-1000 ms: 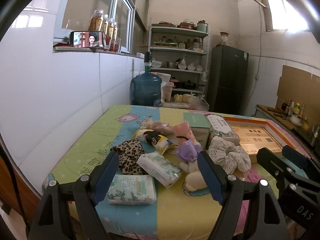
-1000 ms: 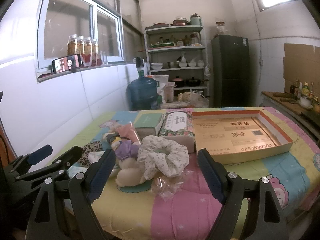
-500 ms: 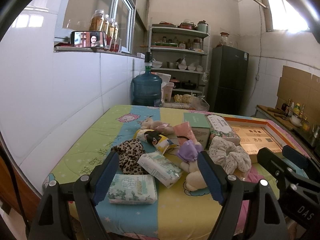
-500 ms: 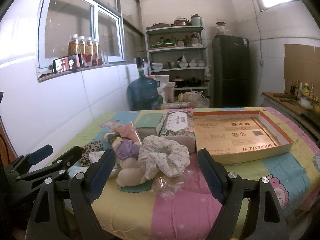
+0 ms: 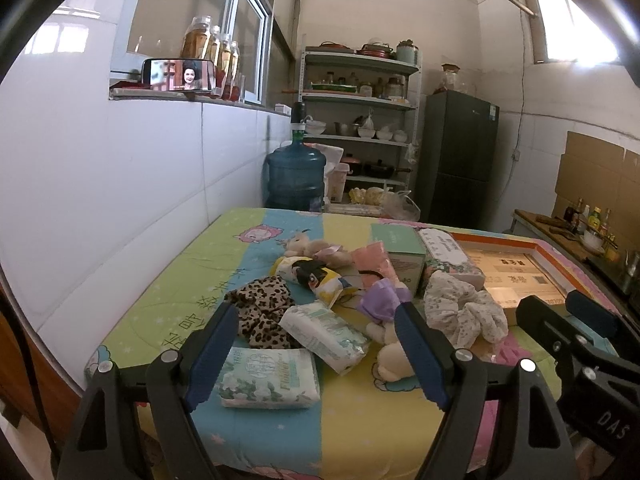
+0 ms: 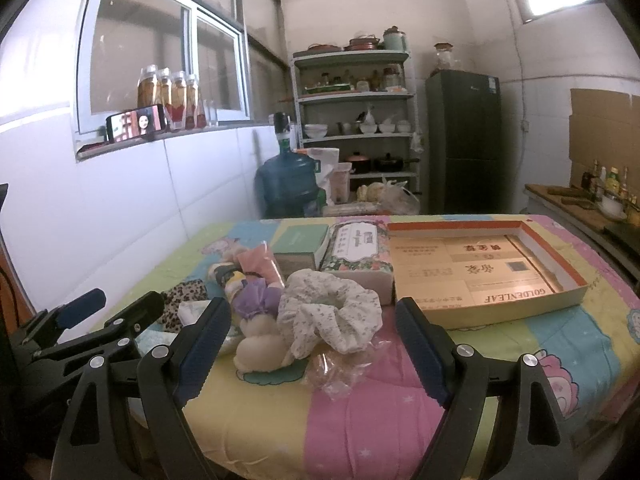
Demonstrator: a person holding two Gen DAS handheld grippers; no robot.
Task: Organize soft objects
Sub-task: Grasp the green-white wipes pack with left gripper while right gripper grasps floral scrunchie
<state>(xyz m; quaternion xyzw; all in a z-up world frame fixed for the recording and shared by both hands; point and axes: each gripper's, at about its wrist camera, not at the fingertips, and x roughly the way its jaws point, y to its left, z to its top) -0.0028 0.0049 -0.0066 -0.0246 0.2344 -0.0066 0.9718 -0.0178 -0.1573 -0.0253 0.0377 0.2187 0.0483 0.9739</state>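
A pile of soft things lies on a table with a colourful quilt (image 5: 192,280): two tissue packs (image 5: 268,378) (image 5: 324,334), a leopard-print cloth (image 5: 262,312), a floral scrunchie (image 6: 328,316), a purple-and-cream plush (image 6: 256,340) and small toys. An open shallow cardboard box (image 6: 480,272) lies to the right. My left gripper (image 5: 316,356) is open above the near tissue packs, holding nothing. My right gripper (image 6: 312,348) is open in front of the scrunchie and plush, holding nothing.
A green box (image 6: 300,244) and a floral tissue box (image 6: 356,252) stand behind the pile. A crumpled clear wrapper (image 6: 340,364) lies near the front edge. A white wall runs along the left. A water jug (image 5: 294,176), shelves and a fridge stand beyond the table.
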